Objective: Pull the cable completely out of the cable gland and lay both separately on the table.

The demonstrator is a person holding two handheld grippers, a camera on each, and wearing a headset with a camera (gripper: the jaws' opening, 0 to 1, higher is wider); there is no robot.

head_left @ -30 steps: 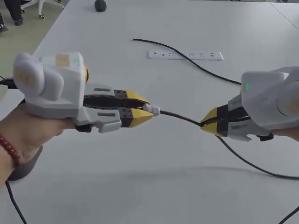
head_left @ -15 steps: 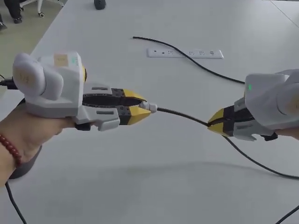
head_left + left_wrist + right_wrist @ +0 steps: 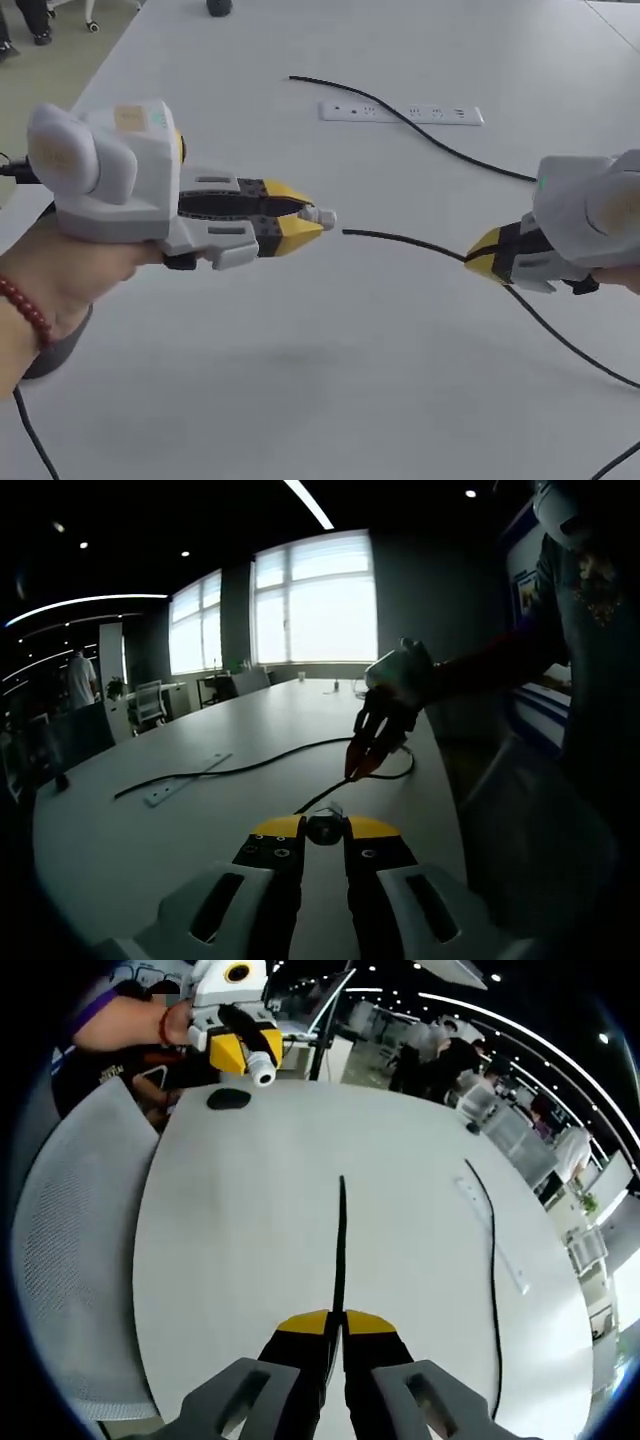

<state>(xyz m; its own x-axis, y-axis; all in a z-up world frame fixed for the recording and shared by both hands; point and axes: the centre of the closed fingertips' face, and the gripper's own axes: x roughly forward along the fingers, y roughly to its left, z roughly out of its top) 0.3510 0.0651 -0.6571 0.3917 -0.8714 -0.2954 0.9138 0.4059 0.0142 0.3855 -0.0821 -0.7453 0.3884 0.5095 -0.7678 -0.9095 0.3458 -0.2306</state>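
While the left tongs (image 3: 308,219) are clenching the gland (image 3: 325,216), the right tongs (image 3: 476,256) are gripping the cable (image 3: 400,239), its free end hanging just clear of the gland.

text: none legible | label: sticker (image 3: 133,122) on left tool (image 3: 315,218), blurred | numbers: 0

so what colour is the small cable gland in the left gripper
White: the small round cable gland shows best in the head view.
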